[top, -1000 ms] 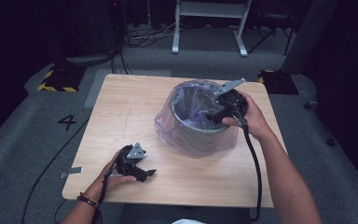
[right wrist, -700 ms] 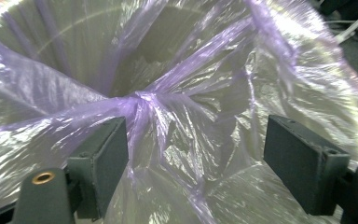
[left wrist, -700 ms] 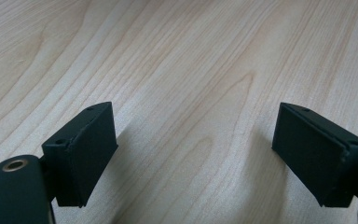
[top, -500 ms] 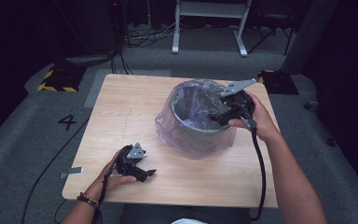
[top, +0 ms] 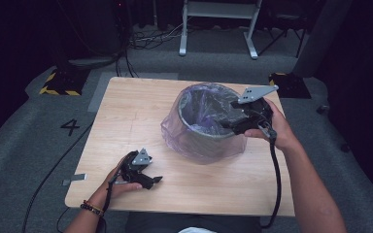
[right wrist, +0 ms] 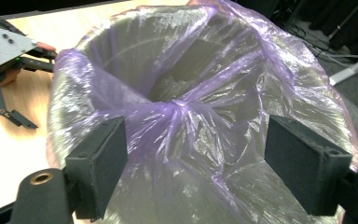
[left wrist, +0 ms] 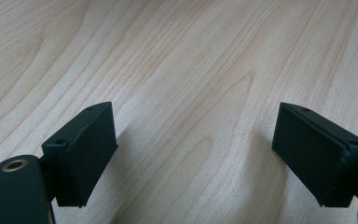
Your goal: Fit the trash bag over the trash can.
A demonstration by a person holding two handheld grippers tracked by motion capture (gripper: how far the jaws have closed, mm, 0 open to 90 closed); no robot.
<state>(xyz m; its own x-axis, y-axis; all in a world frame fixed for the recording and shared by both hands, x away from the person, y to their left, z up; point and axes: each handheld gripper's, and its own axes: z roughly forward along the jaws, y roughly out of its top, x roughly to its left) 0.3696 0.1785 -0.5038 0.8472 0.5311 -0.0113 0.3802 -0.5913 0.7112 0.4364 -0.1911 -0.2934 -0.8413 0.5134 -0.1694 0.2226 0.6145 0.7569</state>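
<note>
- The left gripper (top: 156, 180) rests on the wooden table (top: 126, 116), at the near edge and well to the near left of the bin, held by the person's left hand (top: 121, 180).
- Its jaws stand wide apart with nothing between them; in the left gripper view only bare wood grain lies under the two black pads (left wrist: 91, 149).
- The grey bin (top: 201, 135) stands upright on the table, right of centre, lined with a purple plastic bag (top: 175, 133) whose loose skirt drapes over the rim and down the outside to the tabletop.
- The right gripper (top: 228, 127), in the right hand (top: 278, 130), hovers at the bin's right rim, pointing towards the bin's mouth.
- Its jaws are spread; in the right gripper view a gathered fold of the bag (right wrist: 182, 116) lies between the pads (right wrist: 105, 158), and neither pad presses on it.
</note>
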